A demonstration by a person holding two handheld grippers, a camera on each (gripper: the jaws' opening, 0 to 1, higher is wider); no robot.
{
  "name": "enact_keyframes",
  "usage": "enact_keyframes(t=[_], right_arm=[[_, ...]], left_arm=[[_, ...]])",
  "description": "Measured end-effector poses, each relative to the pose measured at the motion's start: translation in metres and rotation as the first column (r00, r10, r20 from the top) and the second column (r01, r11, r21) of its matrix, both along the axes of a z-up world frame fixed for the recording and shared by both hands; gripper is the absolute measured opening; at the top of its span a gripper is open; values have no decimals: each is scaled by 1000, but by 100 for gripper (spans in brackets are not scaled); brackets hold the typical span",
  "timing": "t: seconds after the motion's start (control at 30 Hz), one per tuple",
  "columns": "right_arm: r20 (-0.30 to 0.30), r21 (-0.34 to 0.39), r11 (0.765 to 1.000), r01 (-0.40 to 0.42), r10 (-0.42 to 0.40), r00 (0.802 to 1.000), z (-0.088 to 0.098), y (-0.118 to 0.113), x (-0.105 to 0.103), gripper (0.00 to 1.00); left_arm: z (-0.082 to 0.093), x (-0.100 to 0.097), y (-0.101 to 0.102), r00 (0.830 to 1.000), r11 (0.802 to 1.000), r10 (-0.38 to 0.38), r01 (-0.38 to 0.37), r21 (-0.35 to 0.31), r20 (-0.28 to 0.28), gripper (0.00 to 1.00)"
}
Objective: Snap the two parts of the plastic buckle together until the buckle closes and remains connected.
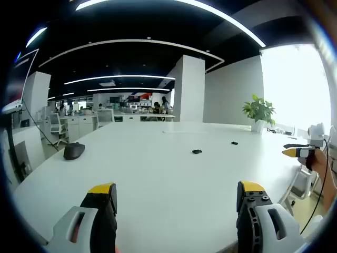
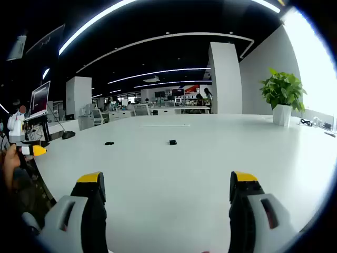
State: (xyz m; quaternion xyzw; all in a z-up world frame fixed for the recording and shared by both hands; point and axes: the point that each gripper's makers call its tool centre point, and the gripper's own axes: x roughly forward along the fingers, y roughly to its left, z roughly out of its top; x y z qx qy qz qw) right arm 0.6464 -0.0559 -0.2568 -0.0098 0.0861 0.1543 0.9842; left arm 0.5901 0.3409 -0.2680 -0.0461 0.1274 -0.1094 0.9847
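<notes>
Two small black buckle parts lie apart on the white table. In the left gripper view one buckle part [image 1: 197, 152] sits mid-table and the other buckle part [image 1: 234, 143] further right. In the right gripper view they appear as a buckle part [image 2: 109, 143] on the left and a buckle part [image 2: 172, 142] nearer the centre. My left gripper [image 1: 176, 196] is open over the near table edge, well short of both pieces. My right gripper [image 2: 166, 187] is open too, with nothing between its yellow-tipped fingers. The right gripper [image 1: 297, 152] enters the left gripper view at its right edge. The left gripper [image 2: 31, 150] enters the right gripper view at far left.
A black computer mouse [image 1: 73, 151] rests on the table's left side. A potted plant [image 1: 258, 113] in a white pot stands at the far right; the same plant [image 2: 283, 97] is in the right gripper view. Office desks, chairs and a white column stand beyond the white table [image 1: 158, 174].
</notes>
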Motion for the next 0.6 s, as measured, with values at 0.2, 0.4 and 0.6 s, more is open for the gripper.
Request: enact_keyframes(t=[0.2, 0.4, 0.6], right_arm=[[10, -3, 1000, -14, 14, 1000, 3, 1, 5, 98], [12, -7, 999, -35, 35, 999, 3, 3, 4, 98], [18, -14, 999, -39, 39, 999, 6, 4, 4, 98]], left_arm=[[-1, 2, -6, 1000, 1000, -8, 8, 5, 3, 96], [3, 4, -12, 1000, 1000, -19, 19, -9, 18, 96], [5, 6, -21, 999, 999, -47, 47, -12, 22, 97]])
